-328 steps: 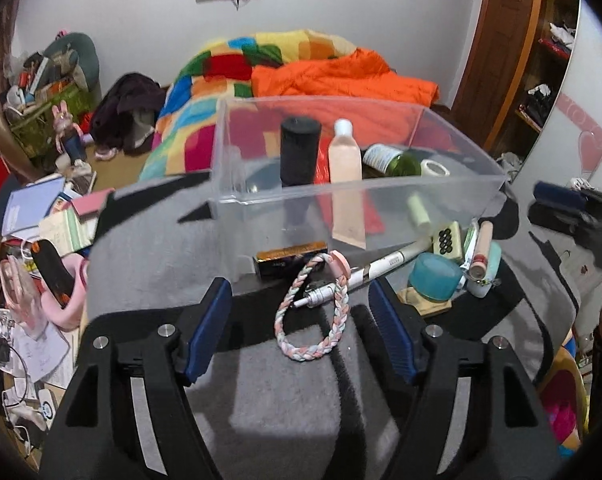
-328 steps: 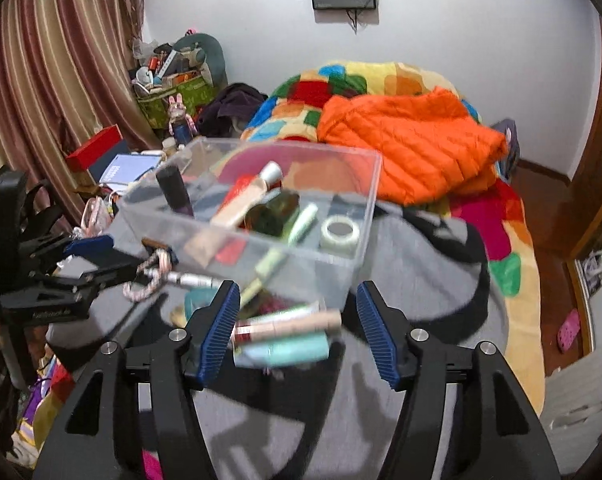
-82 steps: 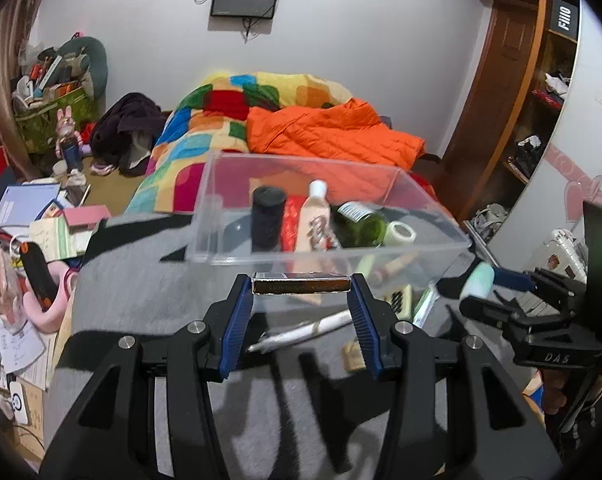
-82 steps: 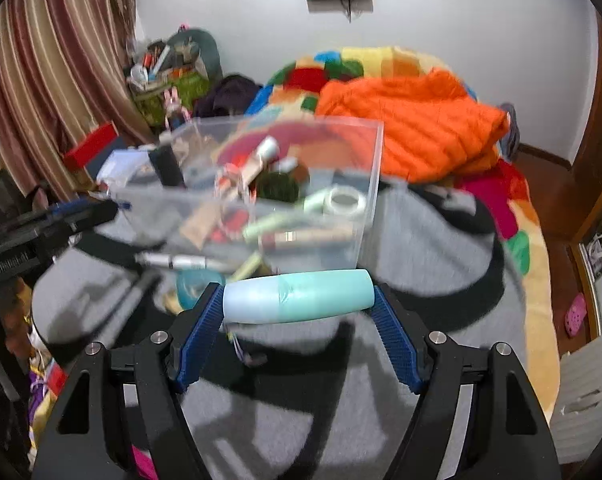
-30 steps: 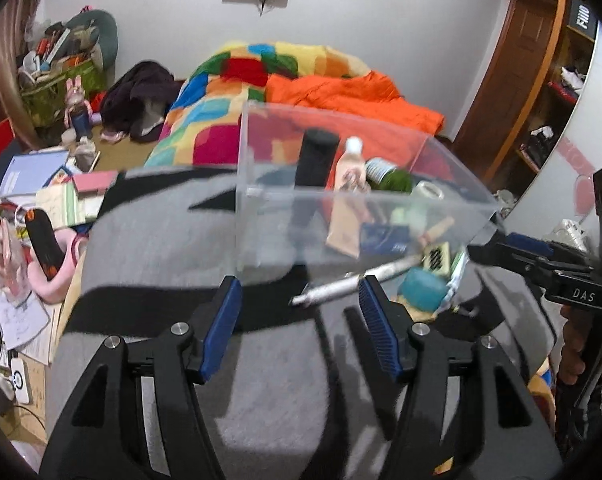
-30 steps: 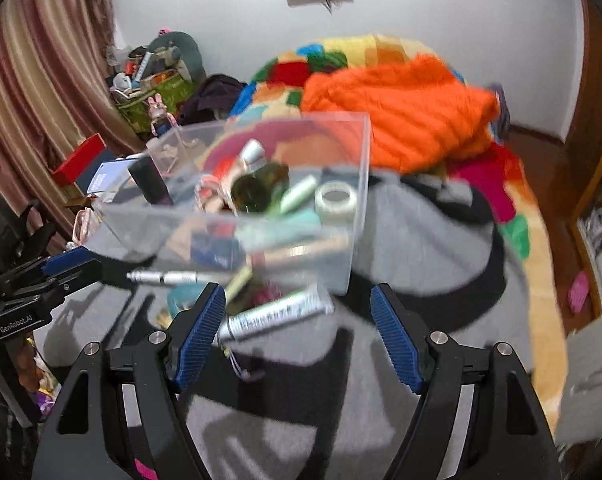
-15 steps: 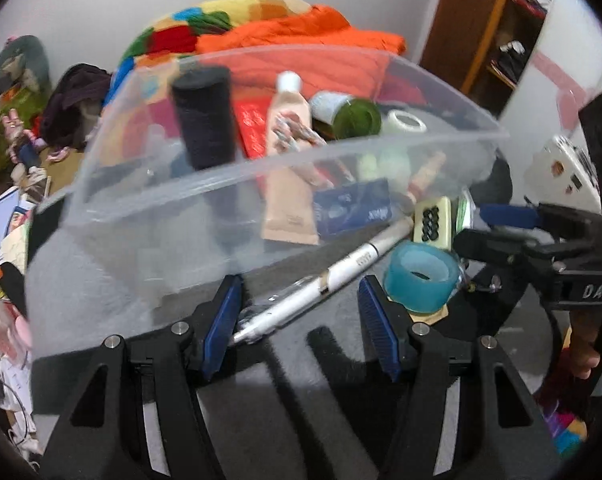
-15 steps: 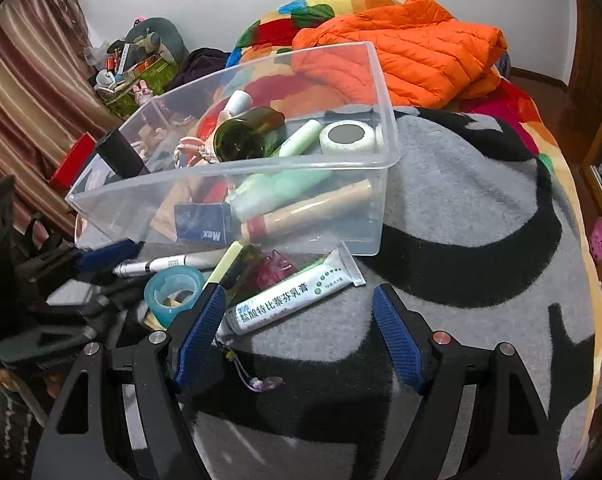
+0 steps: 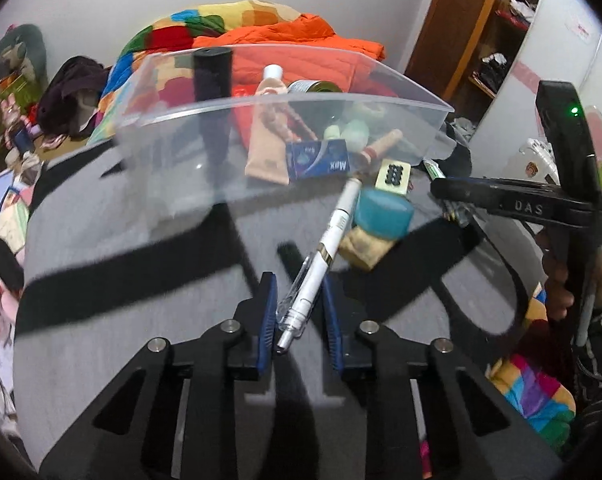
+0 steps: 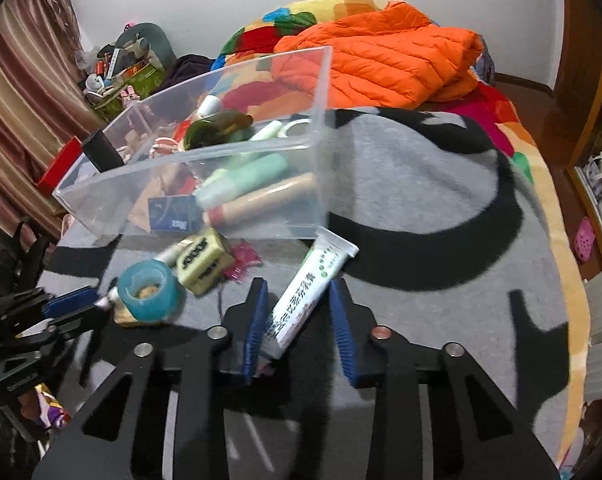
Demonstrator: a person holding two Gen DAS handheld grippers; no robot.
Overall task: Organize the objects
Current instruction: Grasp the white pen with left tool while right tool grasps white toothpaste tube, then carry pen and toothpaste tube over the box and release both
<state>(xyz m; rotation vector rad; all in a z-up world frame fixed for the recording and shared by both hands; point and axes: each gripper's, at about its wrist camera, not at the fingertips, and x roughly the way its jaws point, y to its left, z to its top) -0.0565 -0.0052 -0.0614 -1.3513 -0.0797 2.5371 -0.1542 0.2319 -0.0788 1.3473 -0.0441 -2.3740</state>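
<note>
between left gripper (image 9: 300, 312) pads one pen (image 9: 324, 251) is pinched; right gripper (image 10: 299, 324) jaws straddle one tube (image 10: 307, 295).

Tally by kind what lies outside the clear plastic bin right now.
White pen: 1
White tube, green print: 1
Teal tape roll: 1
Pale-green cube, black dots: 1
Crumpled pink wrapper: 1
Tan block under roll: 1
Total: 6

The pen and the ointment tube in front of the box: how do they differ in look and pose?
The pen is thin, white with a clear end; the ointment tube is broad and flat, white with green print. The pen lies between the left hand-held gripper fingers, the tube between the right hand-held gripper fingers. Both rest on the grey blanket.
</note>
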